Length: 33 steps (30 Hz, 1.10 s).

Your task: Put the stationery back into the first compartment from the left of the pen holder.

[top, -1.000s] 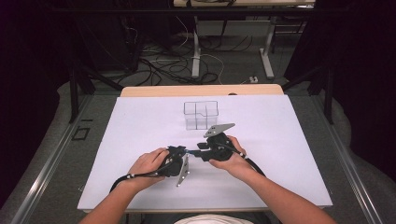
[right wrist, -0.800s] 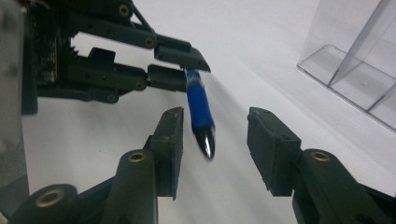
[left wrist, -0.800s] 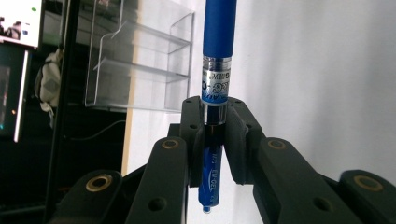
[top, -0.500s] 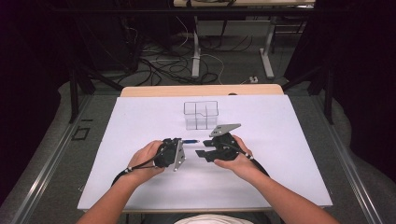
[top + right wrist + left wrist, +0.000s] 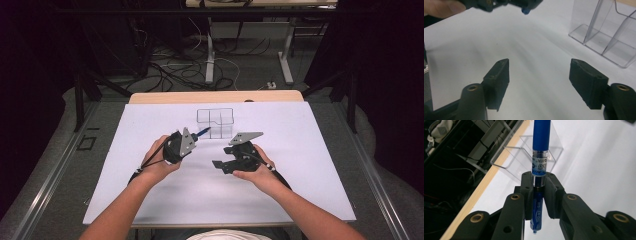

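left gripper (image 5: 537, 192) clamped on pen (image 5: 540, 147), lifted toward organizer (image 5: 216, 122) | right gripper (image 5: 539, 82) let go, jaws wide | handover done

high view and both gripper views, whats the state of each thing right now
left hand-held gripper: shut on the blue pen, held above the table
blue pen: clamped between the jaws, pointing toward the clear organizer
right hand-held gripper: open, nothing between the jaws
clear organizer: upright on the table, compartments empty
white table: bare around the hands
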Available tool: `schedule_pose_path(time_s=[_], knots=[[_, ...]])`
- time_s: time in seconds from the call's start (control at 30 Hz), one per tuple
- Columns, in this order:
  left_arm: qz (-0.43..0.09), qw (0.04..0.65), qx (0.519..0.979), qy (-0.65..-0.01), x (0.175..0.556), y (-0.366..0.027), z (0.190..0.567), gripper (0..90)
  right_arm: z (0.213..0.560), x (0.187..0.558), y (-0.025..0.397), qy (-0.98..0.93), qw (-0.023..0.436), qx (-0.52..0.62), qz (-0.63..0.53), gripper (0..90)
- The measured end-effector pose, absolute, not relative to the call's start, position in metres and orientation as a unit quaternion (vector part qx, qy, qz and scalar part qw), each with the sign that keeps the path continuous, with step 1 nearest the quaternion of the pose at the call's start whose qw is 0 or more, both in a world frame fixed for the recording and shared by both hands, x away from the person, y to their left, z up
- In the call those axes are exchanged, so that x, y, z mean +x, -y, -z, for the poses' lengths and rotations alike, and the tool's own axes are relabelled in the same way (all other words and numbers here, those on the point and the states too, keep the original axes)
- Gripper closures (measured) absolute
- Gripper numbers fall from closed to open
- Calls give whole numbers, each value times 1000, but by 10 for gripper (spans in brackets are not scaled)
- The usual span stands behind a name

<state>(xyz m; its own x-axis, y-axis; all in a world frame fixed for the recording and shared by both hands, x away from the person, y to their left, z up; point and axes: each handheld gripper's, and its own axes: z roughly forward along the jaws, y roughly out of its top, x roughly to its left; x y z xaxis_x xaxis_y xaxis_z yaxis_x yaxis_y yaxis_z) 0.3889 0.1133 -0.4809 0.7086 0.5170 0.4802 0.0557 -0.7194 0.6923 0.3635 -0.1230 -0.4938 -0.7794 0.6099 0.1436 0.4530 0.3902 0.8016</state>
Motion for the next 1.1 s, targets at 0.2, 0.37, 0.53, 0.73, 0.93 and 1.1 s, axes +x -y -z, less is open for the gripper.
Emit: schedule_pose_path(time_s=[0.2, 0.37, 0.53, 0.73, 0.93, 1.1], knots=[[-306, 370, 851, -212, 403, -111, 465, 788, 495, 364, 127, -829, 85, 329, -444, 250], [-272, 393, 842, -251, 413, -109, 457, 788, 497, 366, 130, -827, 86, 338, -442, 183], [-235, 420, 829, -283, 423, -108, 451, 789, 498, 366, 134, -827, 88, 344, -436, 151], [-208, 445, 812, -315, 435, -107, 445, 788, 501, 365, 137, -828, 85, 356, -426, 115], [-183, 463, 796, -345, 446, -107, 440, 788, 504, 365, 137, -822, 86, 358, -435, 107], [-164, 482, 777, -370, 454, -106, 437, 788, 504, 364, 137, -820, 88, 354, -440, 107]])
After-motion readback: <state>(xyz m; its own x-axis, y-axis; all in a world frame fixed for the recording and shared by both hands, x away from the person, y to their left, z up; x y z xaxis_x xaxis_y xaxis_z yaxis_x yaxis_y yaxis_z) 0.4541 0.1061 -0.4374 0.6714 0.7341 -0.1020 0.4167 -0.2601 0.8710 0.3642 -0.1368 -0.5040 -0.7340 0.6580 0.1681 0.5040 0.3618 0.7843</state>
